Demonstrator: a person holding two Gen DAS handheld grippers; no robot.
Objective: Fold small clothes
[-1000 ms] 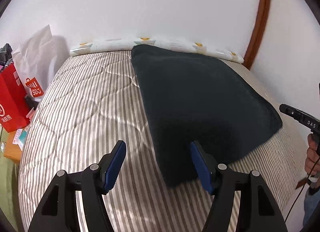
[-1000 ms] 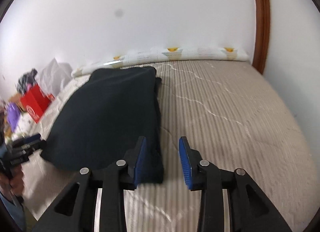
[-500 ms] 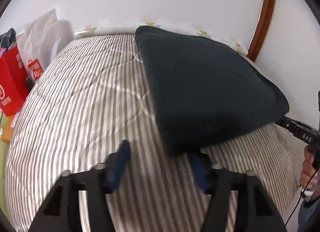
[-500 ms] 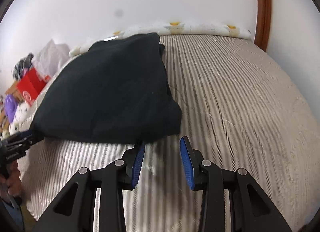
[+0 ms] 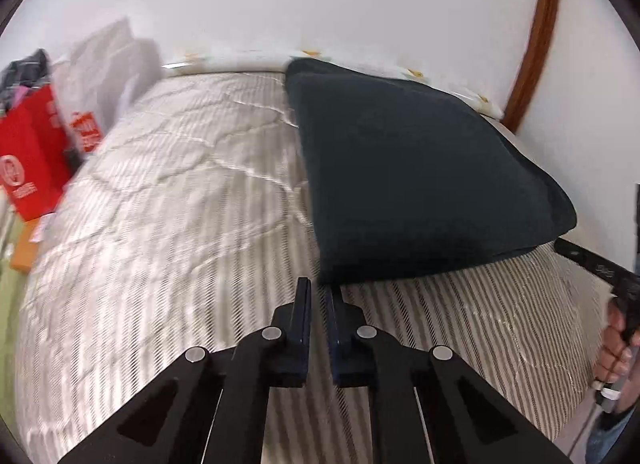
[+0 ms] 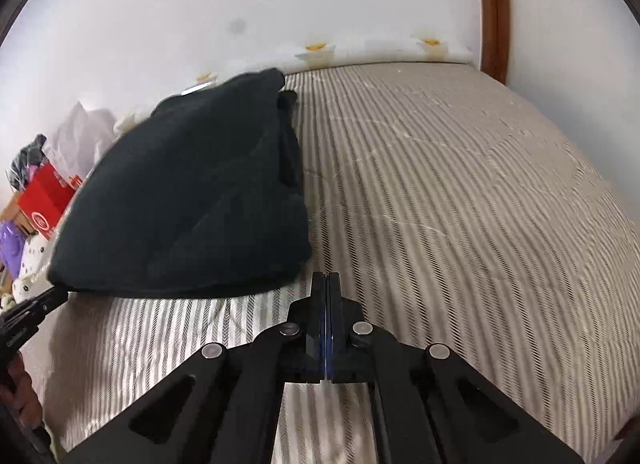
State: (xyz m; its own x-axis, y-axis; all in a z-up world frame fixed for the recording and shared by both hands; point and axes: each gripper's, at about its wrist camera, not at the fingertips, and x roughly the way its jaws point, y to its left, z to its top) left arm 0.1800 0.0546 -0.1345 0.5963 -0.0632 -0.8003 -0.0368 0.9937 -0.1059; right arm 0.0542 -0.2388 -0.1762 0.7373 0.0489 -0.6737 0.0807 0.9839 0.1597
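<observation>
A dark folded garment (image 5: 420, 184) lies on the striped mattress (image 5: 160, 244), its near hem facing me. My left gripper (image 5: 319, 284) is at the hem's near left corner with its jaws closing, nearly together, on the fabric there. In the right wrist view the same garment (image 6: 192, 204) fills the left half, and my right gripper (image 6: 326, 276) has its pads pressed together at the near right corner. The left gripper (image 6: 58, 292) meets the opposite corner at the frame's left edge. The right gripper (image 5: 560, 244) pokes out from under the garment's right corner.
Red shopping bags (image 5: 28, 168) and a white plastic bag (image 5: 108, 60) stand beside the bed on the left. A rolled patterned cover (image 6: 360, 50) runs along the white wall. A brown wooden frame (image 5: 532, 44) rises at the right. A hand (image 5: 616, 344) grips the right tool.
Both grippers sank toward the garment's near hem and went from open to shut, each at one near corner. The garment now looms closer in both views.
</observation>
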